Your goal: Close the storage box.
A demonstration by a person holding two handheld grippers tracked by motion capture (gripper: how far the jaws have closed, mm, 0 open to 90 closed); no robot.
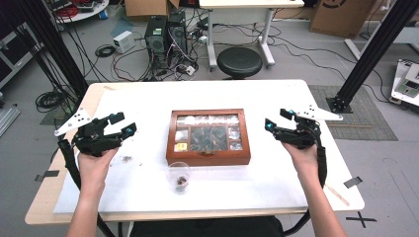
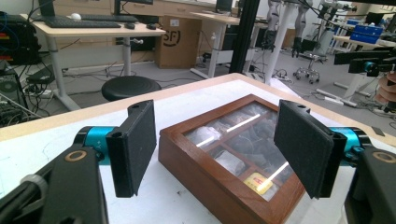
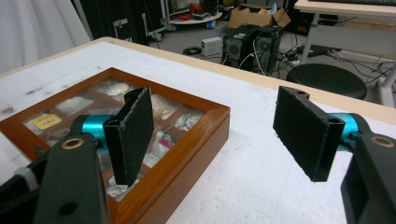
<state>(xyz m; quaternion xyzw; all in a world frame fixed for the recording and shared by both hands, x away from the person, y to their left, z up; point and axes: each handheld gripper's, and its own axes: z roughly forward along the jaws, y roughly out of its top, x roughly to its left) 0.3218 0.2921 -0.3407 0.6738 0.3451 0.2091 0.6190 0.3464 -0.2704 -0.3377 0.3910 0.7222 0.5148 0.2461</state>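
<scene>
- The left gripper (image 1: 120,124), black with turquoise fittings, has its two flat black pads spread wide with nothing between them; in the left gripper view the pads (image 2: 135,147) frame the box from its left side.
- The right gripper (image 1: 279,120), of the same make, also stands wide and empty; in the right gripper view one pad (image 3: 133,135) hangs over the box's near corner and the other over bare table.
- Each gripper is held in a bare hand (image 1: 96,163), forearms coming in from the near edge, one on either side of the box and apart from it.
- The shallow wooden box with a glass lid (image 1: 208,137) sits closed at the middle of the table, between the two grippers. Through the glass show small compartments with pale and dark packets and one yellow label.
- A small clear glass cup (image 1: 179,177) with something dark in its bottom stands just in front of the box, near the table's front edge.
- A few dark crumbs (image 1: 127,159) lie on the surface beside the left hand.
- The table (image 1: 276,173) is covered by a white, slightly scuffed sheet, with a pale wooden rim showing round it.
- Beyond the far edge stands a round black stool (image 1: 240,61) on a grey floor.
- Behind it are two dark computer towers (image 1: 165,37) amid tangled cables, a white desk and brown cardboard boxes (image 1: 341,15).
- Black metal frame posts (image 1: 375,49) rise at both sides of the room.
</scene>
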